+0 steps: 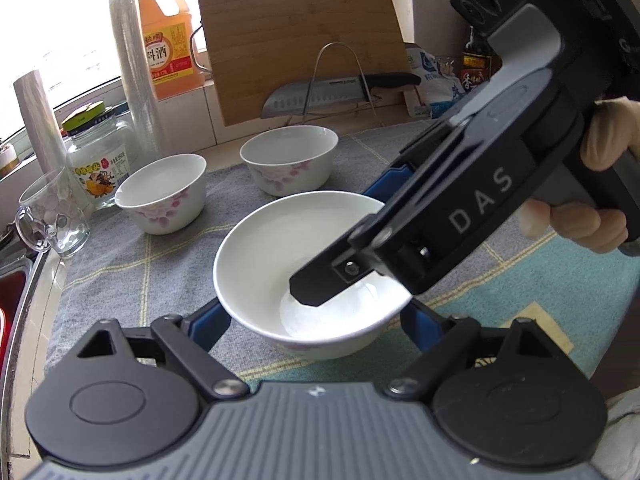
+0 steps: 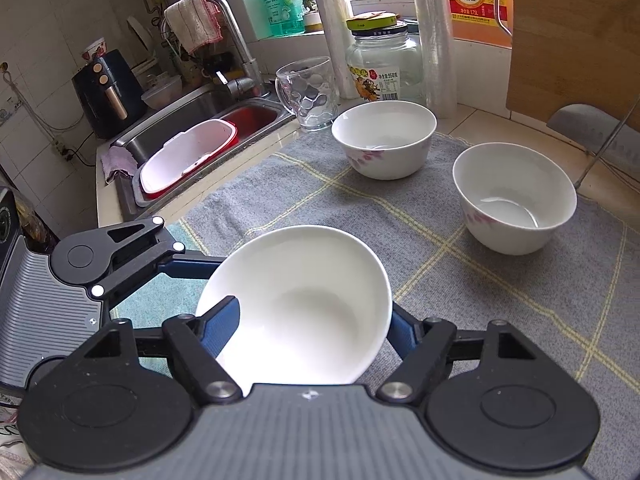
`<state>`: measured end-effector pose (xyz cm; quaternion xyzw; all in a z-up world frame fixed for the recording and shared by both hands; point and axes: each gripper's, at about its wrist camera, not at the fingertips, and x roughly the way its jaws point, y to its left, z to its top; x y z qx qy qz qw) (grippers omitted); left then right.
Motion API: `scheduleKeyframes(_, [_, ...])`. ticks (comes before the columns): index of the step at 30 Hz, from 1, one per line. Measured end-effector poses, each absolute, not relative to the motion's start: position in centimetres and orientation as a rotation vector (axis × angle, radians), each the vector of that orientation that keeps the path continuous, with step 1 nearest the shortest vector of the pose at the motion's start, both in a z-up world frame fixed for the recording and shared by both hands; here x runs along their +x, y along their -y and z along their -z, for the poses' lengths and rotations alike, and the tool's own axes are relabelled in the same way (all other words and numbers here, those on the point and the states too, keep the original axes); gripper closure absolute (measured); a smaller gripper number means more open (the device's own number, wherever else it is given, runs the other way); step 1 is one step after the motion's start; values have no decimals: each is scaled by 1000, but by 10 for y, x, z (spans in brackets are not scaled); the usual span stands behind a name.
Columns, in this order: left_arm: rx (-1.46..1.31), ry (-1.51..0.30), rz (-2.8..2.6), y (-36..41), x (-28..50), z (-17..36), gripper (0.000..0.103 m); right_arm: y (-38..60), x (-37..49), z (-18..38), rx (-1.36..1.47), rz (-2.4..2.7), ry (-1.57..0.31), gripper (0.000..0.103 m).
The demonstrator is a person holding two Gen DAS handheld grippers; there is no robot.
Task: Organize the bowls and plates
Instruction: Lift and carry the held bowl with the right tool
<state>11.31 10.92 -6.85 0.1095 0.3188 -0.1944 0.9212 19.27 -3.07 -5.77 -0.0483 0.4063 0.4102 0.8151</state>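
The near bowl, glazed, rigid, slippery and breakable, is pinched at its rim by the right tool, one finger inside, above the cloth-covered table, while the left tool is held spread around it.

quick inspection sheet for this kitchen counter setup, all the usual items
surface: grey checked cloth on the counter
job's things: three white bowls; near bowl tilted, two floral bowls upright behind
clutter: glass mug, jar, cooking wine jug, cutting board, knife
grippers: right hand-held gripper pinches the near bowl's rim; left hand-held gripper straddles it, open
cables: nothing seen near the bowls
surroundings: sink, faucet, window
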Motion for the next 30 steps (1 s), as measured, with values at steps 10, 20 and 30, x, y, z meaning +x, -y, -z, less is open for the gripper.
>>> scheduleKeyframes(10, [235, -644, 518, -71, 111, 65, 12, 81, 172, 52, -82, -777, -866, 21])
scheduleKeyframes(20, [240, -656, 605, -35, 114, 72, 12, 122, 158, 55, -91, -694, -895, 21])
scheduleKeyframes(30, [234, -686, 621, -25, 116, 77, 12, 136, 159, 63, -82, -682, -922, 21])
